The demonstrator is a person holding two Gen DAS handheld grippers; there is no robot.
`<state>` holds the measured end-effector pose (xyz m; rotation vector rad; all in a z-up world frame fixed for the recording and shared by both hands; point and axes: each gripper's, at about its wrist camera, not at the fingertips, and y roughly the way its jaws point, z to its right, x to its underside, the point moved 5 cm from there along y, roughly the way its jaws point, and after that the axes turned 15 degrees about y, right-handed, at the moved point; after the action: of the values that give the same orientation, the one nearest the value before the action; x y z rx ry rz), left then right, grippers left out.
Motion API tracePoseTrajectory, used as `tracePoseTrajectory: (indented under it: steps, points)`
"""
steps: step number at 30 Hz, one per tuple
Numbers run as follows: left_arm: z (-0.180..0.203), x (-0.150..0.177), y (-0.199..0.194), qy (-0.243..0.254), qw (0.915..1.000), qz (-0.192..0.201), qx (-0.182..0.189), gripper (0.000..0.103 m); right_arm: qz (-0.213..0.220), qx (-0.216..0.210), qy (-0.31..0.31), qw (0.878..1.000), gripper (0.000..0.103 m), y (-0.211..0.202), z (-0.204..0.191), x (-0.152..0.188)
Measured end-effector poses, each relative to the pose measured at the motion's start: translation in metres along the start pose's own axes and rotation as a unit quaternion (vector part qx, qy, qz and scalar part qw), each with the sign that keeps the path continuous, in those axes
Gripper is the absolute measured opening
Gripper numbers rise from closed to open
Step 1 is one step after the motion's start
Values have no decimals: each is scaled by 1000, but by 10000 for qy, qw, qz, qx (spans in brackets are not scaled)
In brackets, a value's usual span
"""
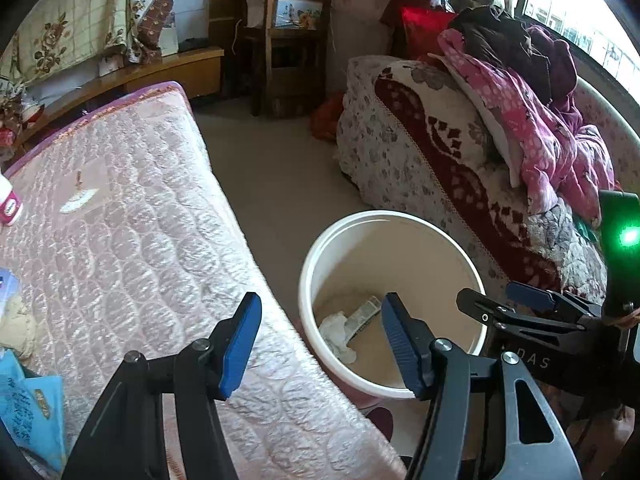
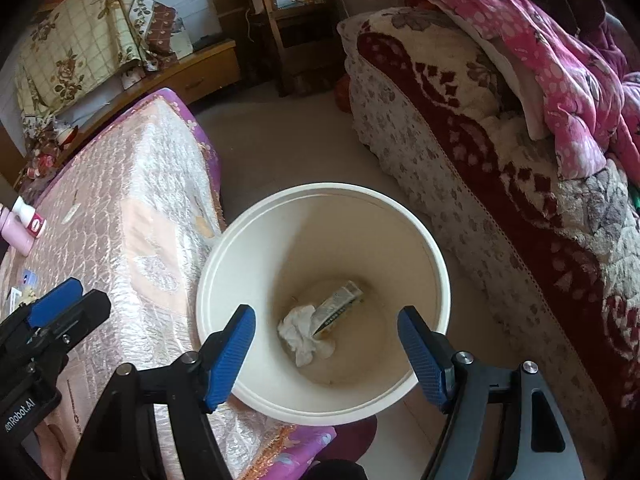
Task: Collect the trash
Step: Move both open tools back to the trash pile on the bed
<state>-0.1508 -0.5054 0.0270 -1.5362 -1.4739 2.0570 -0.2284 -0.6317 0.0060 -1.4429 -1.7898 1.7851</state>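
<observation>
Window (image 1: 580,20) daylight glare, fisheye-warped, dark edges

Bare floor (image 1: 276,176) between quilted mattress (image 1: 132,216) and blanket-heaped bed (image 1: 452,168), daylit window (image 1: 580,28).

A lived-in bedroom of a home is shown. Left of the jaws, a bare quilted pink mattress (image 2: 132,216) is seen, with a wooden bed frame (image 1: 168,68) behind it draped in a floral sheet (image 2: 80,40). To the right, a second bed is covered by a red-and-cream blanket (image 2: 472,128) and heaped with pink clothing (image 2: 560,64). Far ahead, a dark wooden shelf stand (image 1: 288,40) is set against the wall. Below the jaws, a white waste bucket (image 2: 436,248) stands on the floor between the beds.
</observation>
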Motion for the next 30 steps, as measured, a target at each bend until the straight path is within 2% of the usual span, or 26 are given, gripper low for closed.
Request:
tracePoseTrajectory:
  steps: [13, 18, 30]
  points:
    - [-31, 12, -49, -104, 9984, 281, -483, 63, 393, -59, -253, 9989, 77, -30, -33, 13]
    - [-42, 21, -71, -174, 9978, 347, -539, 64, 480, -149, -435, 9978, 77, -44, -50, 22]
    - [-90, 60, -121, -572, 9945, 389, -788, 68, 433, -502, -759, 9949, 77, -66, -99, 49]
